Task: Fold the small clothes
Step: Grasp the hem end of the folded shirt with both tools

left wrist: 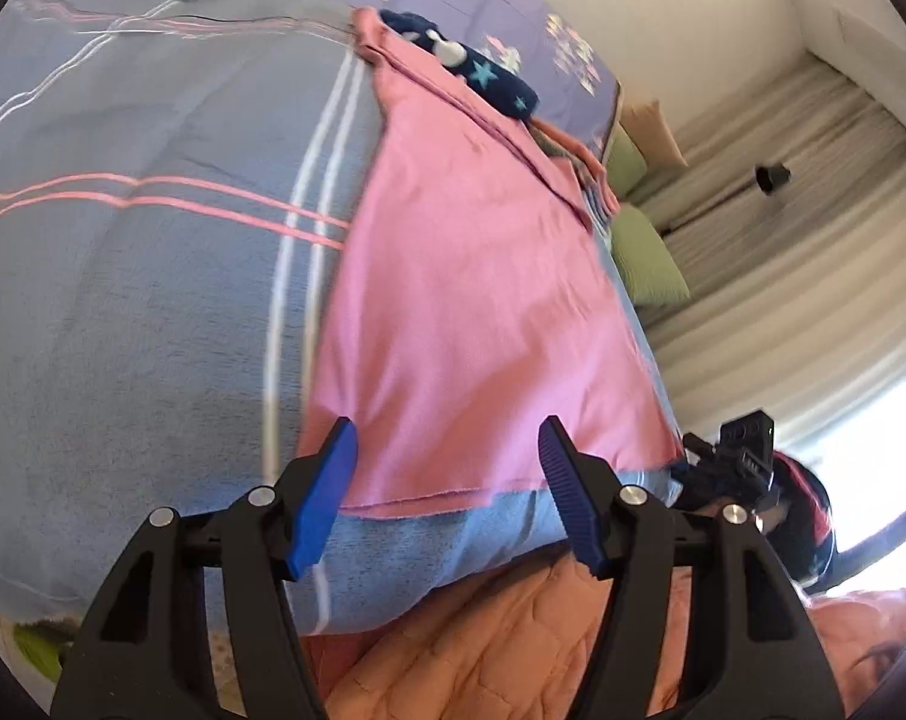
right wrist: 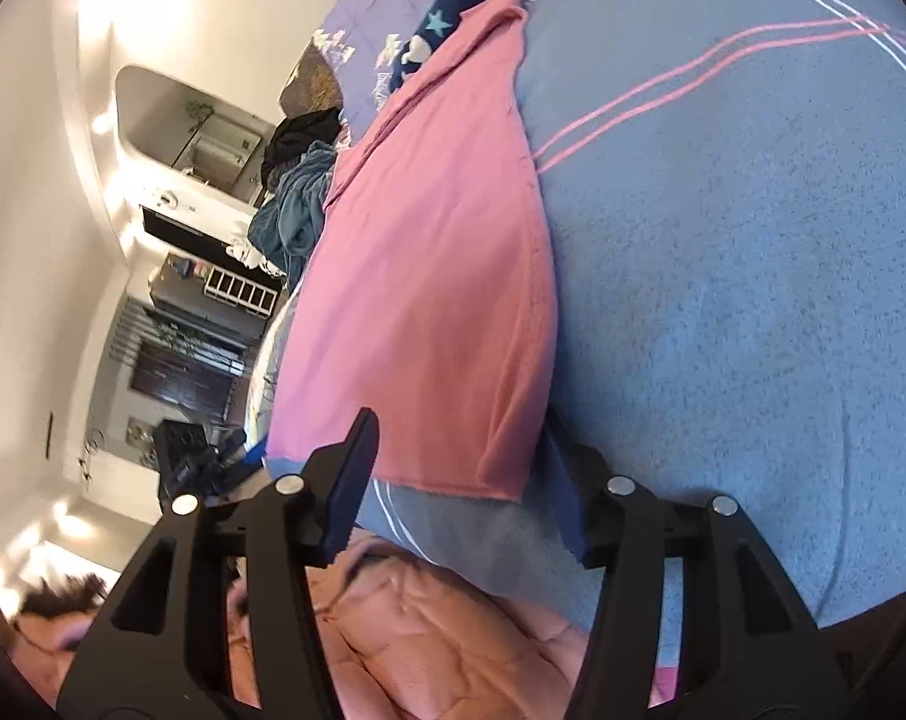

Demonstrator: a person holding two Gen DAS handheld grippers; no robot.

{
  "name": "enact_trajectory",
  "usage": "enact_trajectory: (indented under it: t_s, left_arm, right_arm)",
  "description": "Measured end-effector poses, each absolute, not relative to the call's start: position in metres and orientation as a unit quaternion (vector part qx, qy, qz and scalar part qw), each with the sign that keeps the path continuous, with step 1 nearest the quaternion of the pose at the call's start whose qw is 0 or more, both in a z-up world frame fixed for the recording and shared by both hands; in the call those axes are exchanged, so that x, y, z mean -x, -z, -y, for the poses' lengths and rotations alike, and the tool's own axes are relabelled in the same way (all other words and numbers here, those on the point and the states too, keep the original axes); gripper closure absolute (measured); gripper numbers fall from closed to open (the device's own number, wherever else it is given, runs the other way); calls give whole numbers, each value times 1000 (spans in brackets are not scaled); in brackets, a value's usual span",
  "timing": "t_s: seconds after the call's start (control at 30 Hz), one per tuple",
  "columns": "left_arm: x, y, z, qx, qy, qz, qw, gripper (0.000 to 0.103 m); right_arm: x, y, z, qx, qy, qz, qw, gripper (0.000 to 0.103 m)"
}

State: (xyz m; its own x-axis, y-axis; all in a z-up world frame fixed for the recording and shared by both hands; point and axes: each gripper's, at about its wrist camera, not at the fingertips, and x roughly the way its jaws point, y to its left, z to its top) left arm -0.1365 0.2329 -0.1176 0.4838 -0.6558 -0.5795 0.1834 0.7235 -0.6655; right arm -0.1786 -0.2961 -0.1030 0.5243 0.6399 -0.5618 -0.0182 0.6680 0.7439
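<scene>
1. The pink garment (left wrist: pixel 477 300) lies flat on the blue bed cover (left wrist: pixel 123 300).
2. The left gripper (left wrist: pixel 447 450) hovers at its near hem, jaws spread wide, empty.
3. The right gripper (right wrist: pixel 459 462) likewise, jaws apart.

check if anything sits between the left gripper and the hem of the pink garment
Nothing visible does. The left gripper is open right over the near hem of the pink garment, which lies flat on the blue bedspread.

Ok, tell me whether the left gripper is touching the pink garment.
Cannot tell. In the left wrist view the left gripper stands open over the pink garment's near hem, but neither contact nor a gap shows plainly.
</scene>
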Motion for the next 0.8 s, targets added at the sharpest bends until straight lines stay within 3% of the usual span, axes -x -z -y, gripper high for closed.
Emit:
enact_trajectory:
  t_s: [0.3,0.33,0.4,0.47,0.6,0.73,0.8]
  left_arm:
    - [136,118,-235,203,248,-440,839,39]
    - [136,118,-233,197,255,-440,838,45]
    - [132,124,-231,214,284,-451,818,85]
    - [125,134,-230,221,281,-458,814,94]
    - [106,147,-239,309,305,-428,793,94]
    - [91,148,-232,323,323,-419,785,94]
    - [88,145,-229,312,324,-423,787,94]
  right_arm:
    - [176,97,292,-340,-195,-451,802,49]
    - [176,97,292,-340,-195,-451,802,49]
    - [176,97,292,-336,-195,-453,802,49]
    - [175,96,291,-333,-197,-455,802,48]
    - [161,98,289,-337,-206,-457,797,47]
    - [149,100,290,-345,-215,-458,790,47]
    - [145,102,292,-353,-215,-456,788,57]
